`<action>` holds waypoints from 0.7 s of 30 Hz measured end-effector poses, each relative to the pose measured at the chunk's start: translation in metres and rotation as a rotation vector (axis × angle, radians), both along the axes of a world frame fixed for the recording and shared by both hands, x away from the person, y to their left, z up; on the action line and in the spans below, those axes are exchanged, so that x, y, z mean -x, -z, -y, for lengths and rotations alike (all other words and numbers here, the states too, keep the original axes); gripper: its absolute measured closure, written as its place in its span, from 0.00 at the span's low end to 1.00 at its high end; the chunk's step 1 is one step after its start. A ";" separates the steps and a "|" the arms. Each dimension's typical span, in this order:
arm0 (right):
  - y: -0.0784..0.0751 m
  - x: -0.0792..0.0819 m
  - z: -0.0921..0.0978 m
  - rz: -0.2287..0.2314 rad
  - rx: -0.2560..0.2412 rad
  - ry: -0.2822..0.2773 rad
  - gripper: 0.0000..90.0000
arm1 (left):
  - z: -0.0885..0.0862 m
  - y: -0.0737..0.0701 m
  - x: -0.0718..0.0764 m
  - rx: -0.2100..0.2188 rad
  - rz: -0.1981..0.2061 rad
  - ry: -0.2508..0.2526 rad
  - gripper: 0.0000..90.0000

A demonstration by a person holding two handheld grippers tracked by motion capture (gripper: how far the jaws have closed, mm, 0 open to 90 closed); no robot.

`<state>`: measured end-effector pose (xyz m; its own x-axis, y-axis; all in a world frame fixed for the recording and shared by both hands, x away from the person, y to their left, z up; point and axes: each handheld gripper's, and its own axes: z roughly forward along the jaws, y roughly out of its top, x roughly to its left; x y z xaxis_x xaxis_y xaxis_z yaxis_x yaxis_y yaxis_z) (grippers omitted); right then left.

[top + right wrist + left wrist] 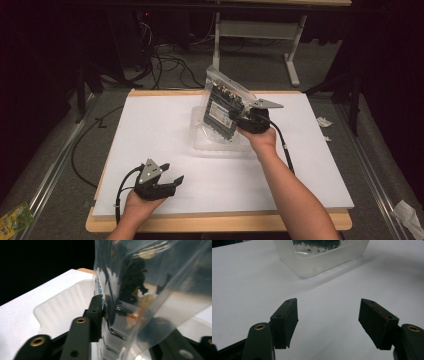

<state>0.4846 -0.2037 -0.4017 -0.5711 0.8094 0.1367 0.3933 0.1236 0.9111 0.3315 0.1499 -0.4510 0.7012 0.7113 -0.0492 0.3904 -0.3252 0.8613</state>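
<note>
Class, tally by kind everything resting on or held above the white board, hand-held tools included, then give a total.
Clear plastic bag with a dark part inside: 1
Clear plastic tray: 1
Tools: 2, left tool and right tool
Total: 4

White board (165, 130) on wooden table (210, 222), clear tray (220, 142) resting on it

One clear plastic bag (227, 102) holding a dark circuit-board part; one shallow translucent plastic tray (220, 142); one white rectangular board (165, 135) on one wooden table (210, 222); two black two-jaw grippers, left gripper (170, 180), right gripper (240, 117); several black floor cables (170, 67).
</note>
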 end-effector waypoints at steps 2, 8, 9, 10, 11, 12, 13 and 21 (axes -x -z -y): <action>-0.001 -0.001 0.000 -0.005 -0.005 0.010 0.63 | 0.000 0.000 0.000 0.000 0.000 0.001 0.36; -0.001 -0.002 0.002 -0.013 -0.001 0.015 0.48 | 0.000 0.000 0.000 -0.001 -0.001 0.002 0.36; -0.001 -0.002 0.002 -0.013 -0.004 0.011 0.46 | 0.000 0.000 -0.001 -0.001 0.000 0.002 0.36; -0.001 -0.002 0.002 -0.013 -0.002 0.011 0.44 | 0.000 0.000 -0.001 -0.001 0.000 0.002 0.36; -0.002 -0.001 0.002 -0.013 -0.001 0.009 0.43 | 0.000 0.000 -0.001 -0.002 0.000 0.002 0.36; -0.002 -0.001 0.002 -0.016 -0.004 0.005 0.42 | 0.000 0.000 -0.001 -0.001 0.000 0.002 0.36; -0.002 -0.001 0.002 -0.022 -0.006 0.000 0.41 | 0.000 0.000 -0.001 -0.001 0.000 0.002 0.36; -0.006 0.000 0.003 -0.057 0.002 -0.008 0.21 | -0.003 0.000 0.000 0.004 0.002 0.000 0.36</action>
